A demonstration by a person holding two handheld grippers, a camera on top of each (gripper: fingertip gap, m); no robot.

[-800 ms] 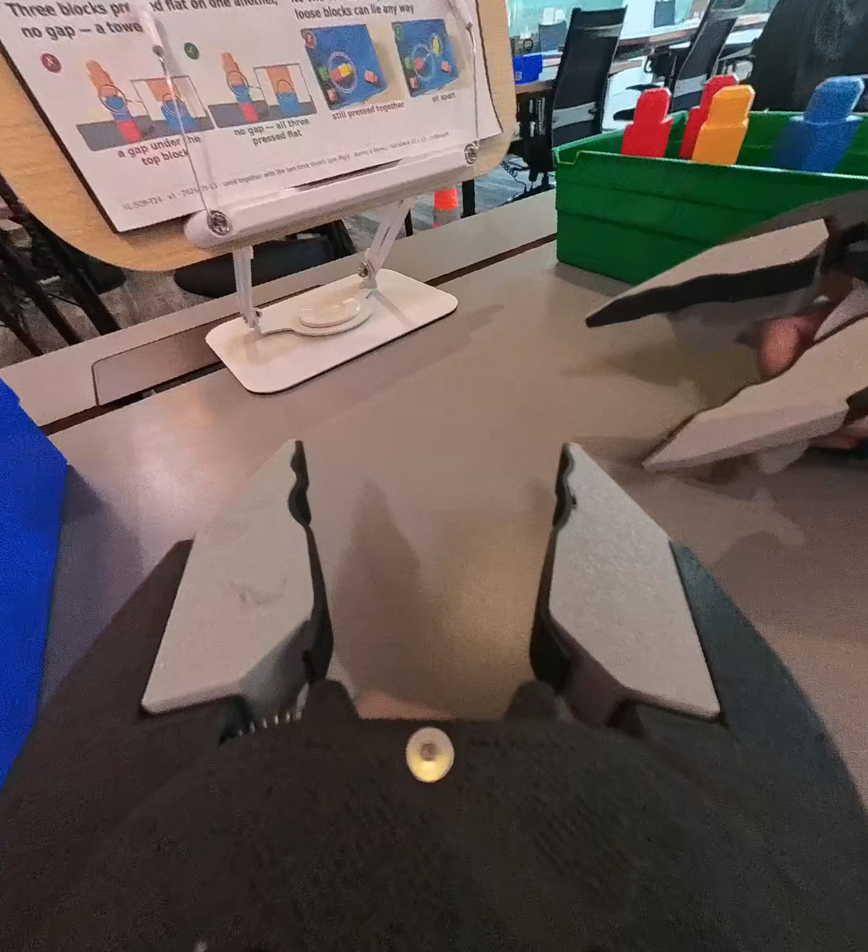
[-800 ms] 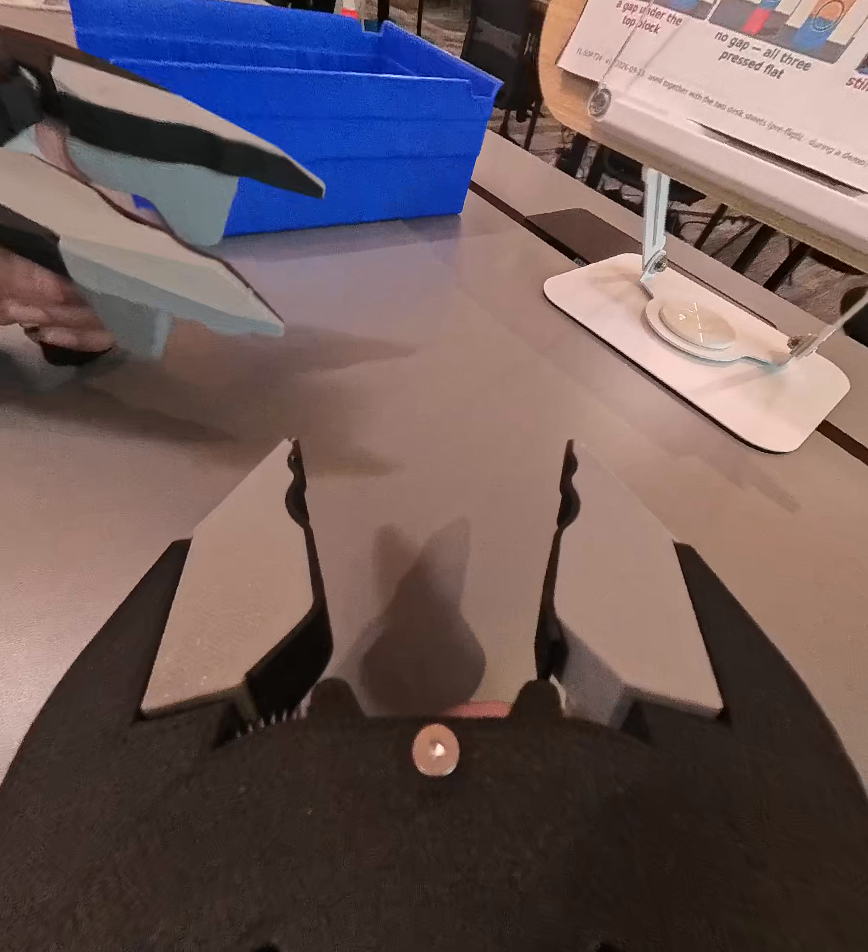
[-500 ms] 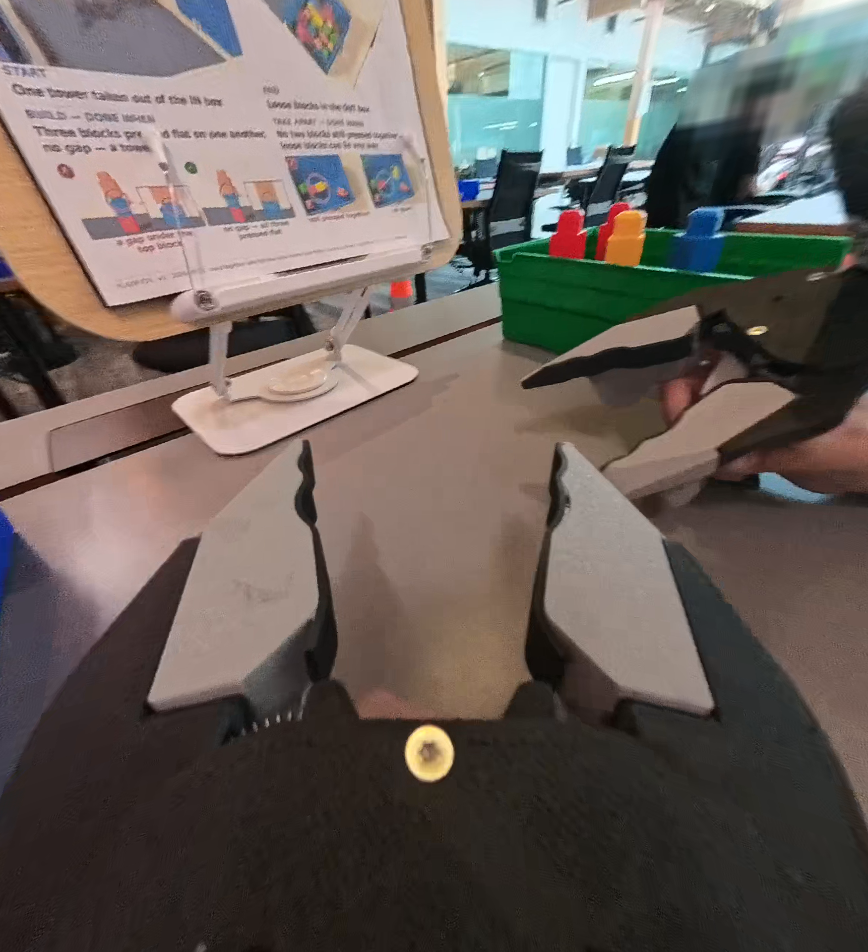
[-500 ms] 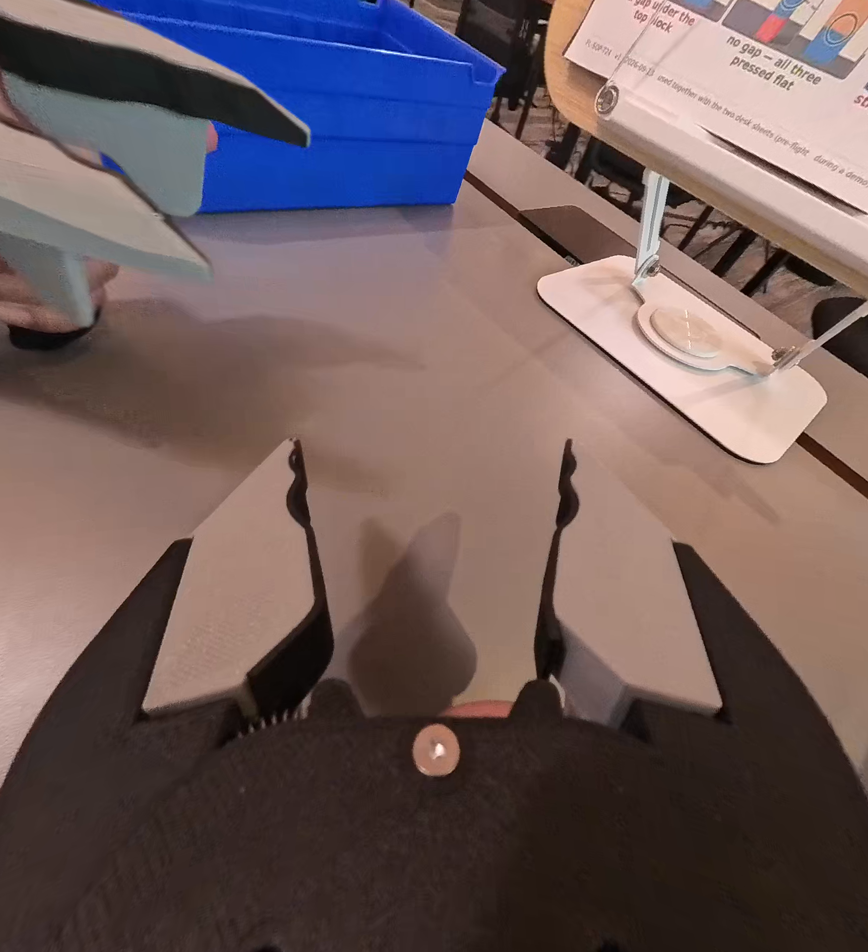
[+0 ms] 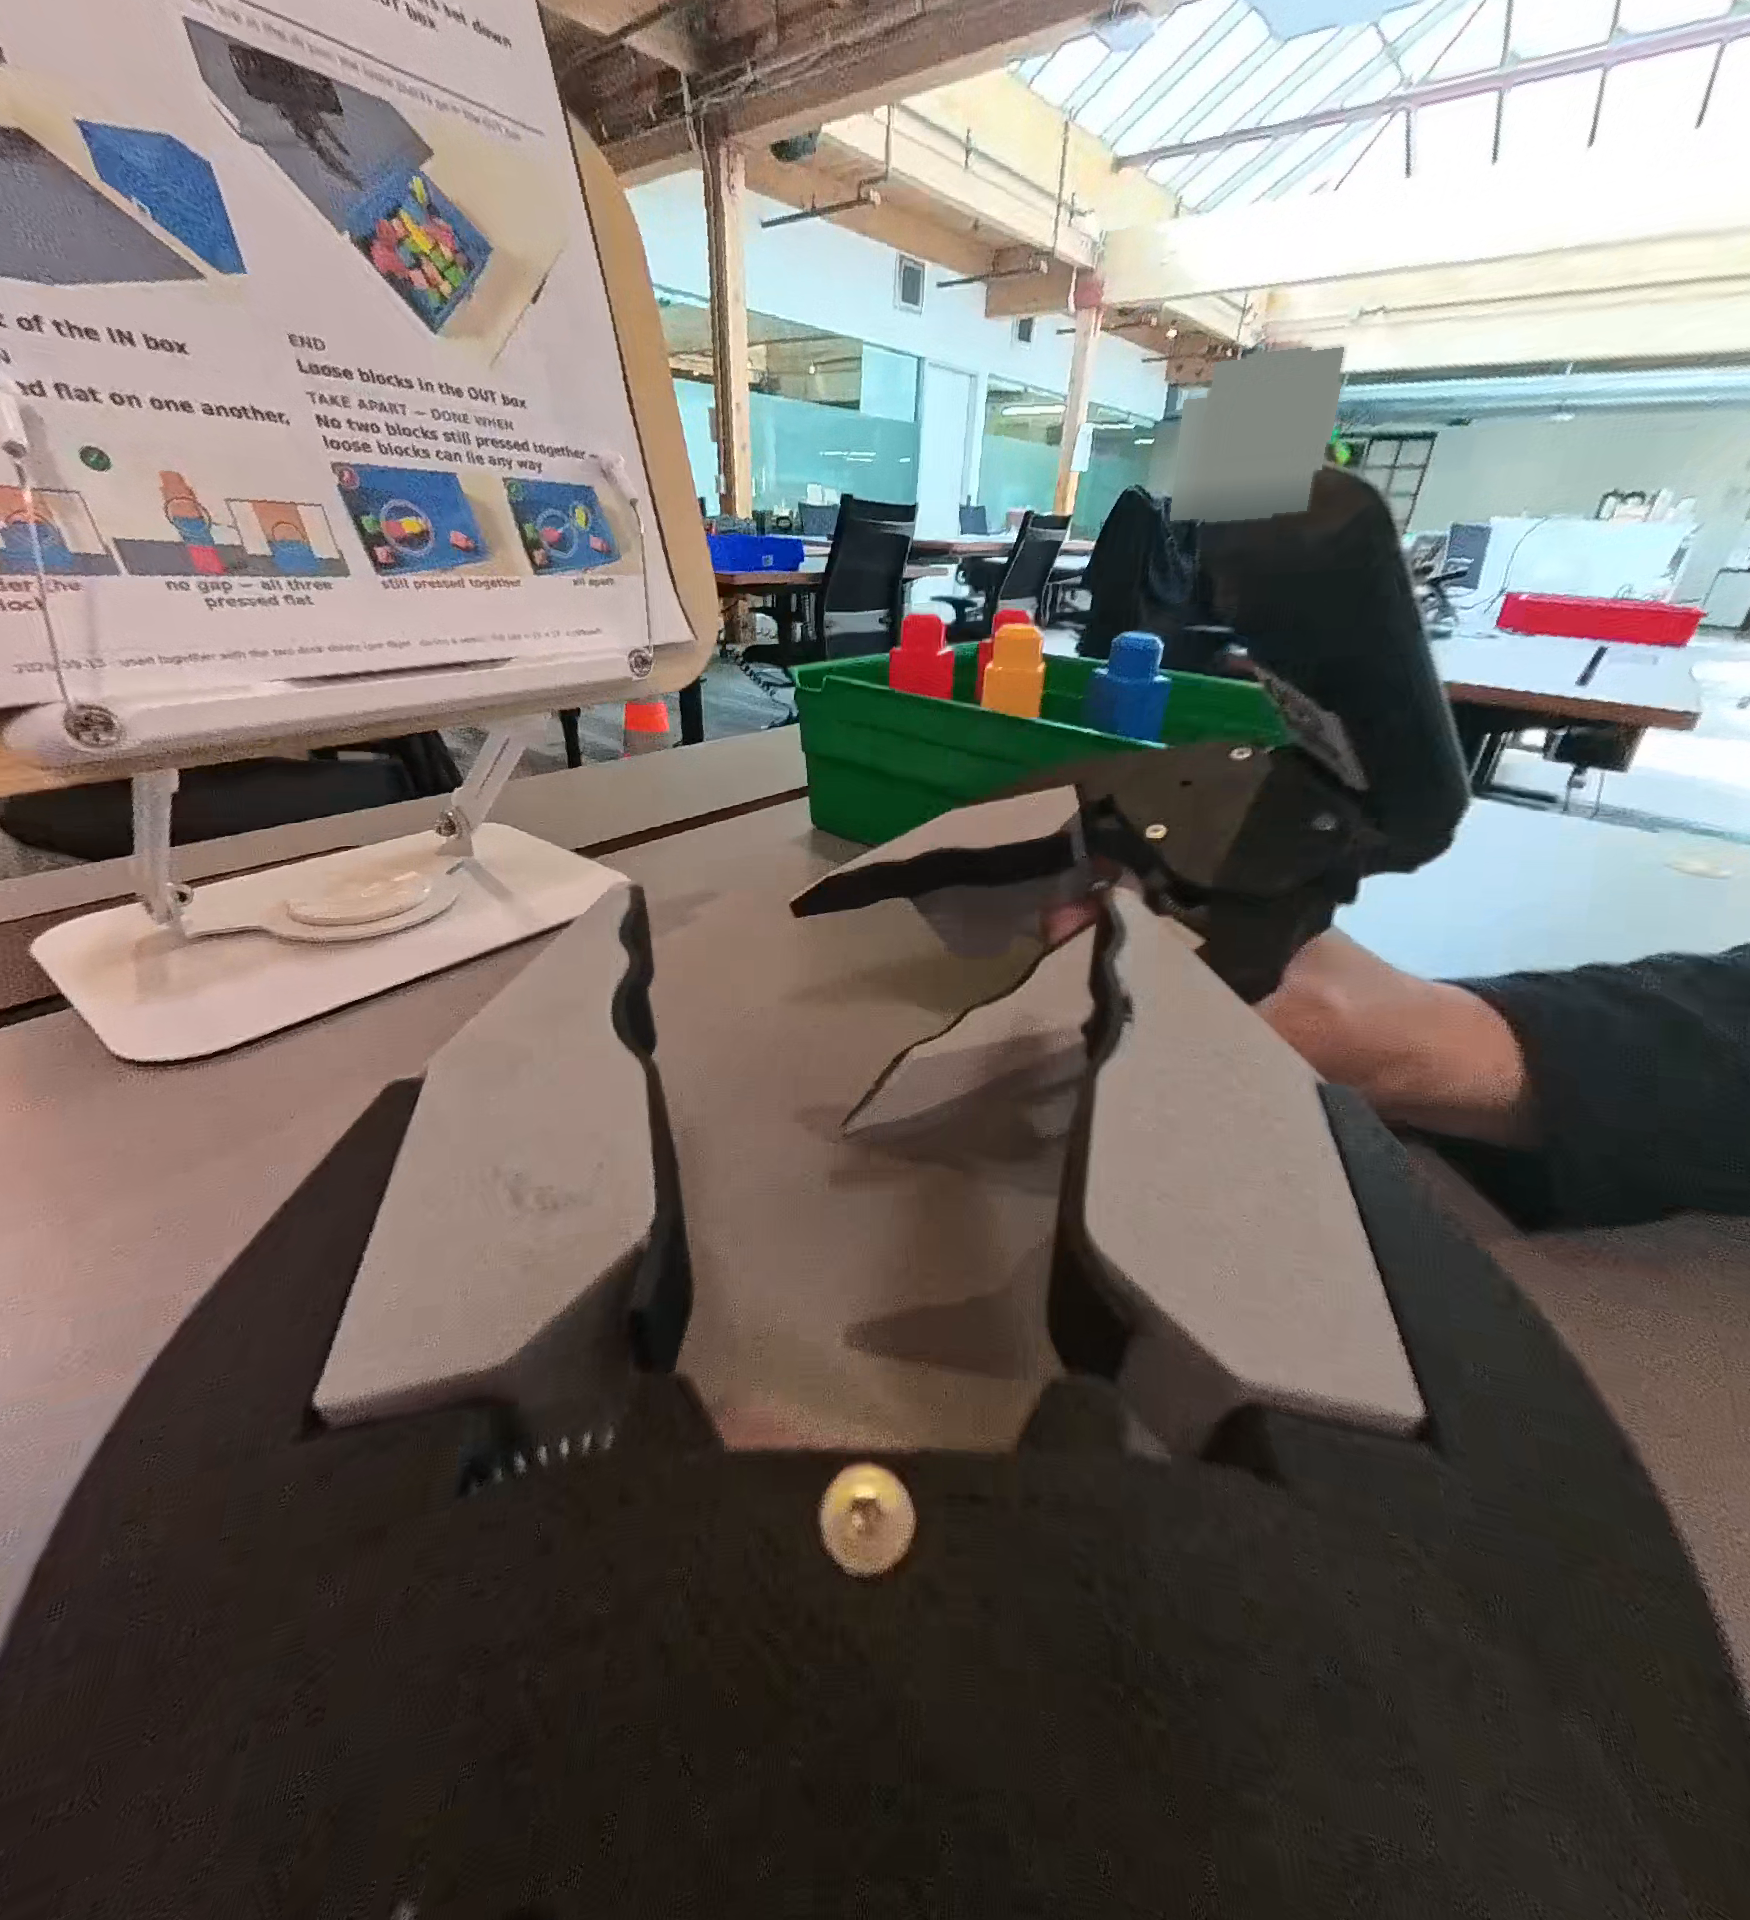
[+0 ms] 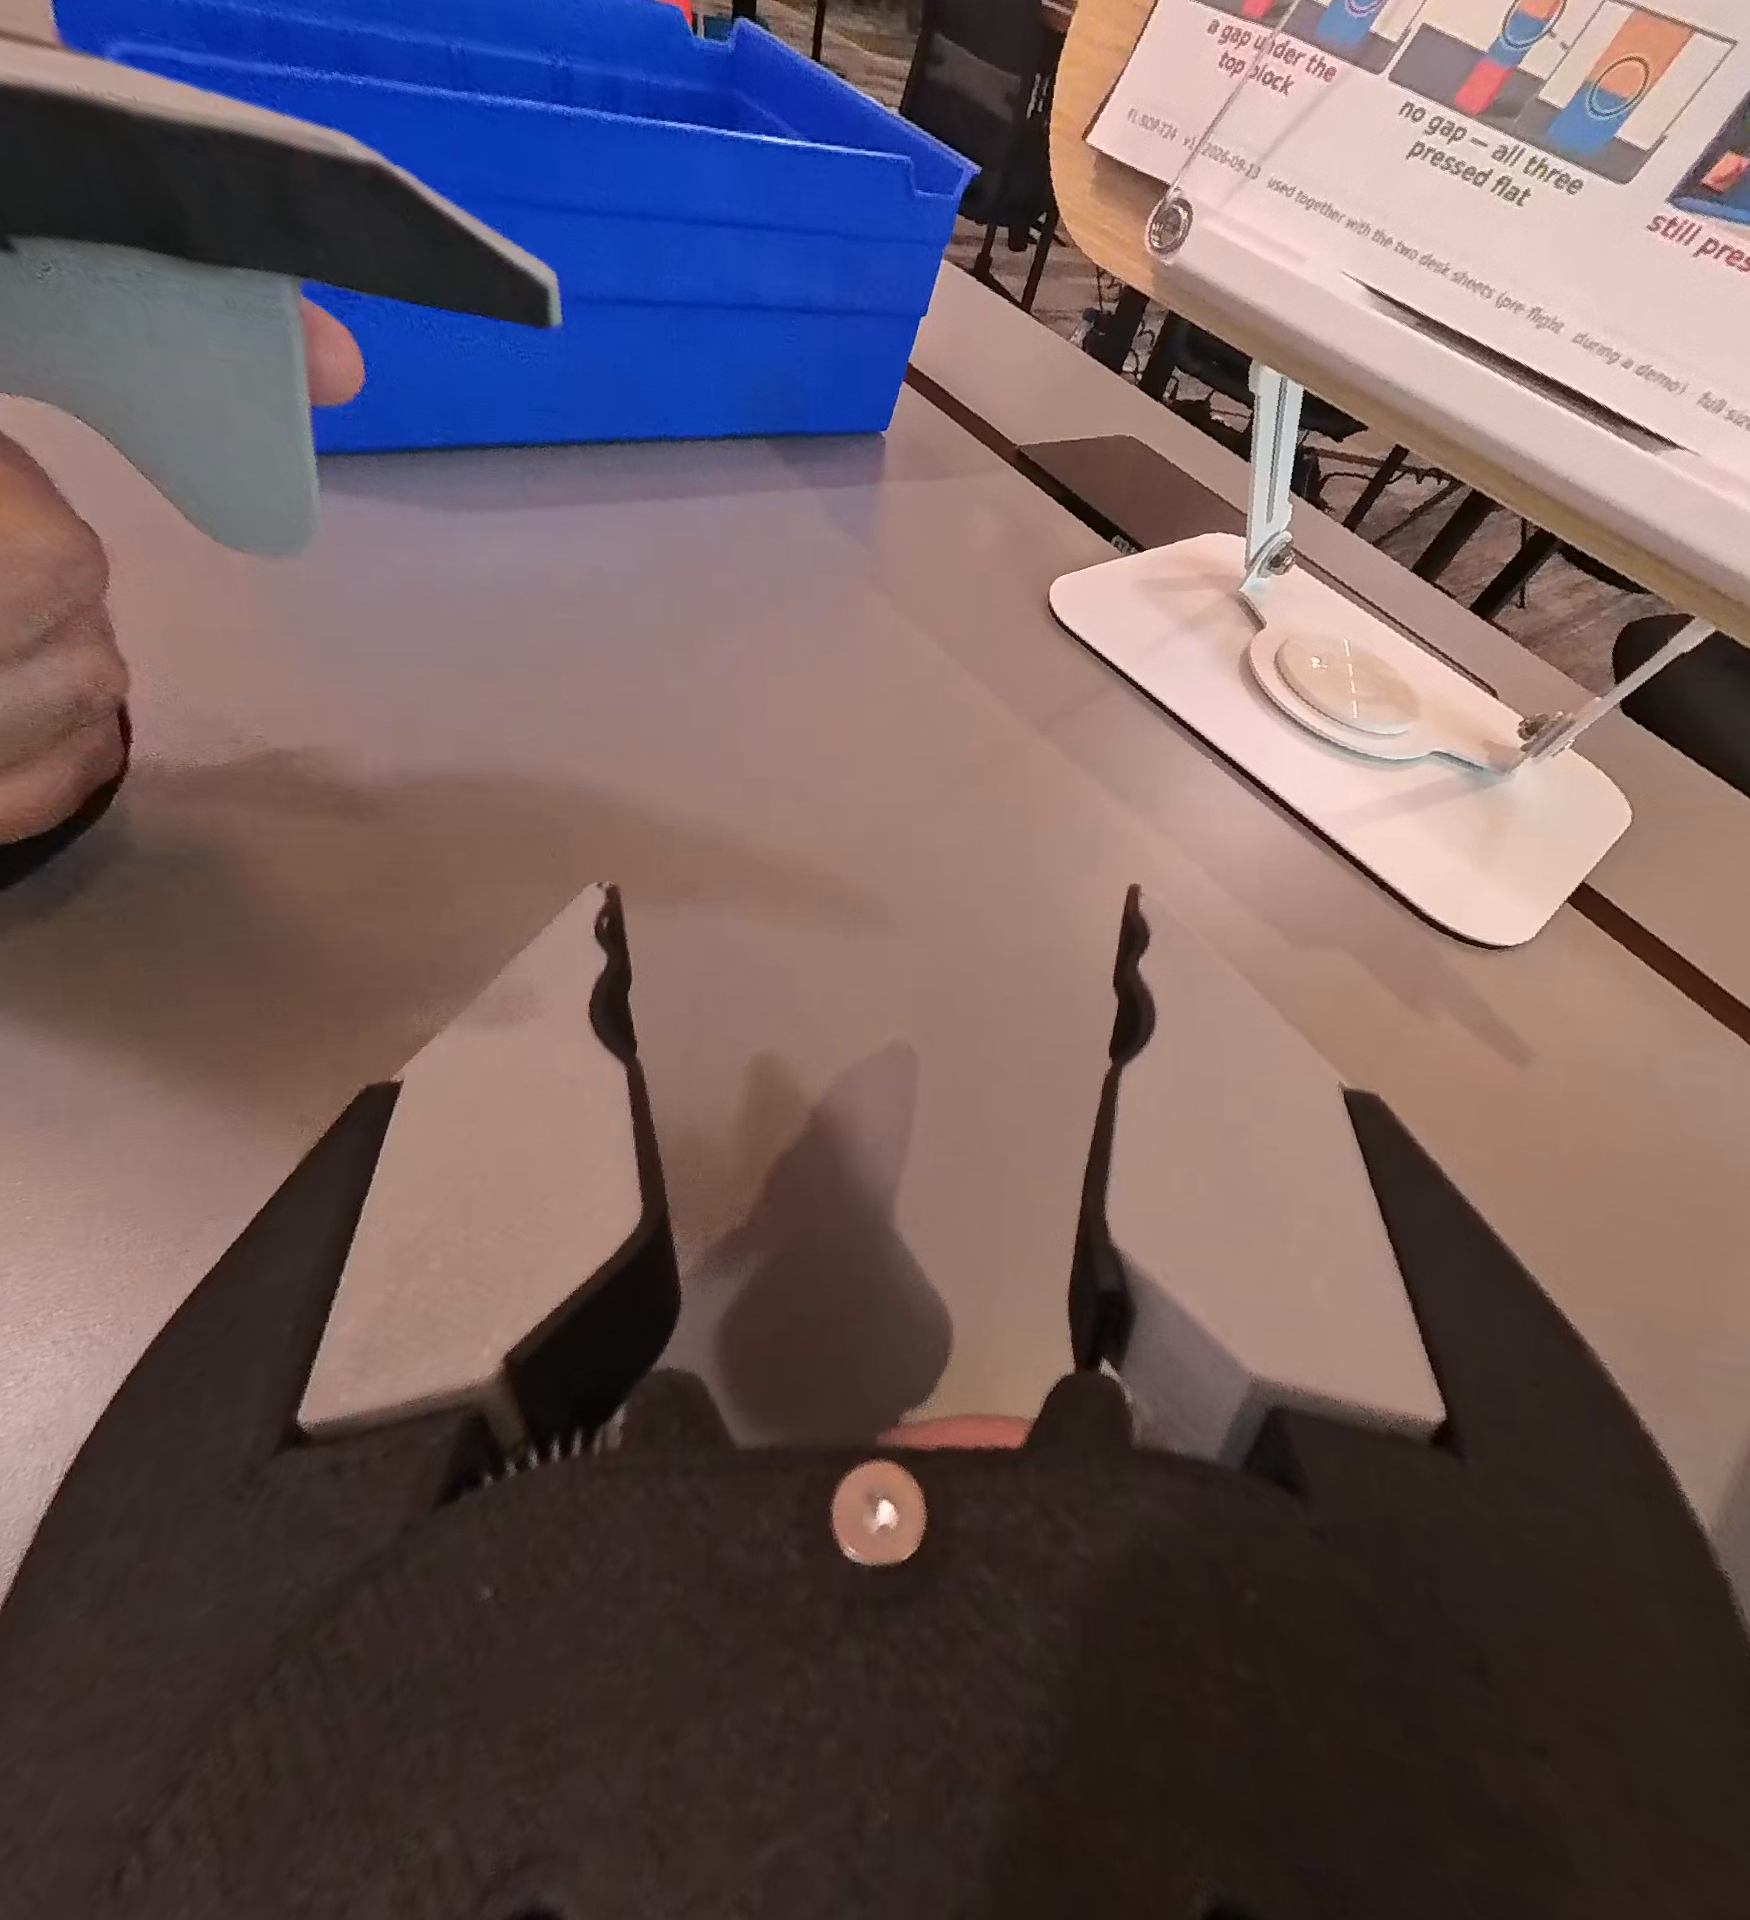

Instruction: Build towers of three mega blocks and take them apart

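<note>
My left gripper is open and empty above the grey table. My right gripper is open and empty too. In the left wrist view the right gripper shows ahead to the right, jaws apart, held by a hand. Behind it stands a green bin with block towers sticking up: a red one, an orange one and a blue one. In the right wrist view a blue bin stands at the far left, and one finger of the left gripper shows at upper left.
A white stand carries an instruction sheet at the table's far edge; its base also shows in the right wrist view. A person's sleeve lies at the right. Office desks and chairs fill the background.
My left gripper has tilted up, so more of the room and the green bin shows. My right gripper has edged forward. Both stay open and empty.
</note>
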